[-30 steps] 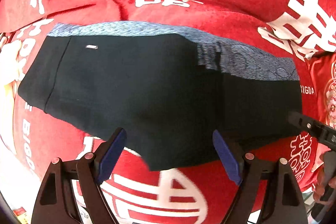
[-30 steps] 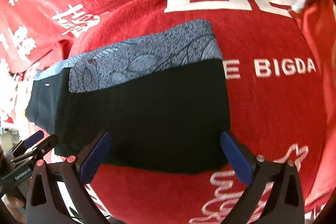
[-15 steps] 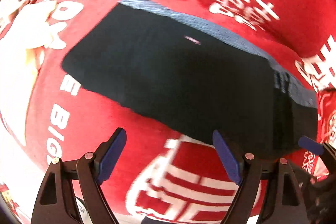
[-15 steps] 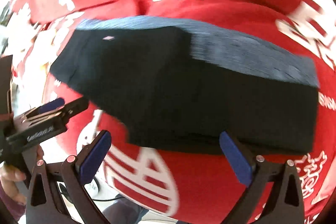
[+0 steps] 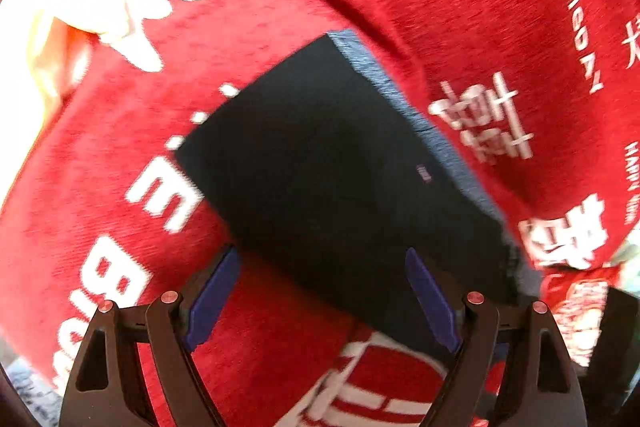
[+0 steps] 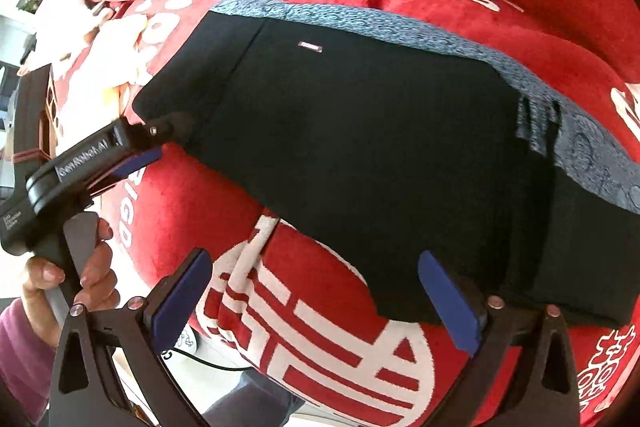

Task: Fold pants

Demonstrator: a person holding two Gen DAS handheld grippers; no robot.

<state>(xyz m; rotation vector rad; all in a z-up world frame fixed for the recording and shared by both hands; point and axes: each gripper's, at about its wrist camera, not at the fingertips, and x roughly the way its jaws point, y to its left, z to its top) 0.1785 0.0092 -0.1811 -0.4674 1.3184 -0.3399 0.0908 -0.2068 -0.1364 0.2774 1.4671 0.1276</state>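
Left gripper (image 5: 320, 303): jaws spread, empty, at the pants' (image 6: 360, 155) 9 o'clock end. Seat both pads on the dark hem before closing. Right gripper (image 6: 316, 303): spread, empty, at 6 o'clock; grip the near edge likewise. Pants lie flat on the red blanket (image 6: 328, 327), black with a grey patterned waistband (image 6: 400, 23) along 12 o'clock.

Left wrist view: steeply downward, close, rolled, blurred, over the black folded pants with blue-grey waistband (image 5: 340, 163) on the red plush blanket with white lettering (image 5: 256, 39). Right wrist view: steeply downward, close. Shared: pants (image 6: 360, 155), blanket (image 6: 328, 339).
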